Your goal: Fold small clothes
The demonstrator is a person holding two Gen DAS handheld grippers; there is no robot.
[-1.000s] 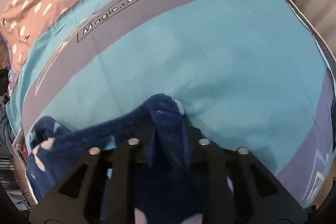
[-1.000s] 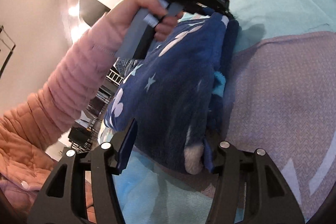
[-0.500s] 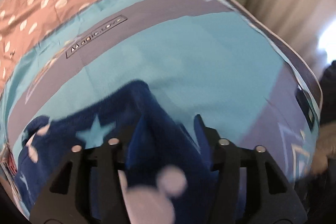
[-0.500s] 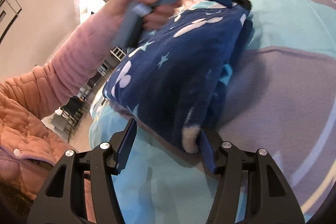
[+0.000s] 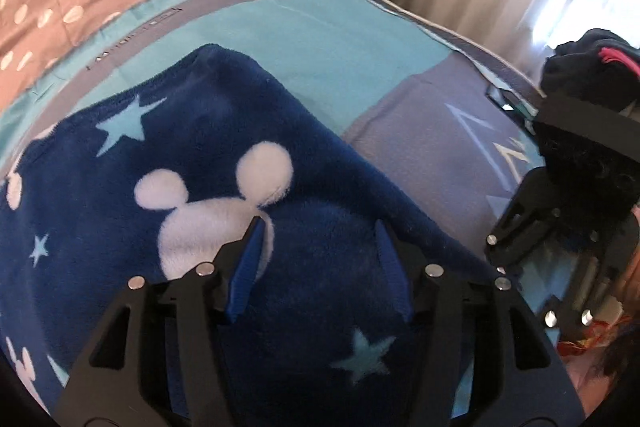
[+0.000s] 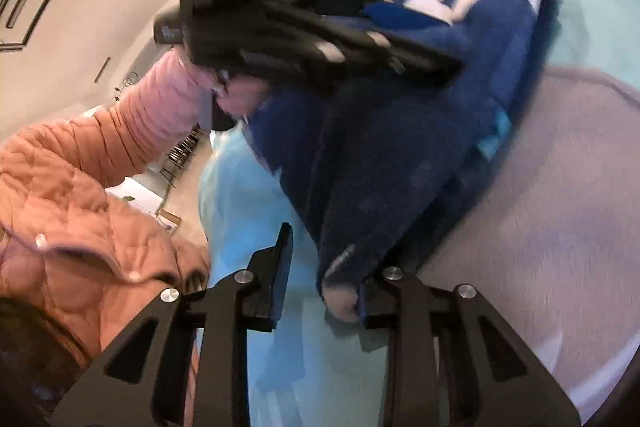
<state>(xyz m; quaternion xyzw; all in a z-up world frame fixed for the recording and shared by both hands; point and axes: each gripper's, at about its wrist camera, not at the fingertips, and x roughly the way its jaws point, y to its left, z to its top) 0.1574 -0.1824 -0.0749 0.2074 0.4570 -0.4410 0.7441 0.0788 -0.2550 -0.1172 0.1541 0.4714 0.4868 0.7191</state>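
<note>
Fleece garment (image 5: 208, 163), navy with stars, lies folded on the turquoise-and-grey bedspread (image 5: 328, 39). Left gripper (image 5: 320, 259) hovers over its top layer, jaws released, nothing between them. Right gripper (image 6: 320, 267) has just been closing on the near corner of the fold; the corner touches the right finger, the left one stands clear, so no grasp yet, though blur makes contact uncertain. Risk: thick pile may slip from a shallow bite, or only the top layer is caught, letting the fold spring open.
</note>
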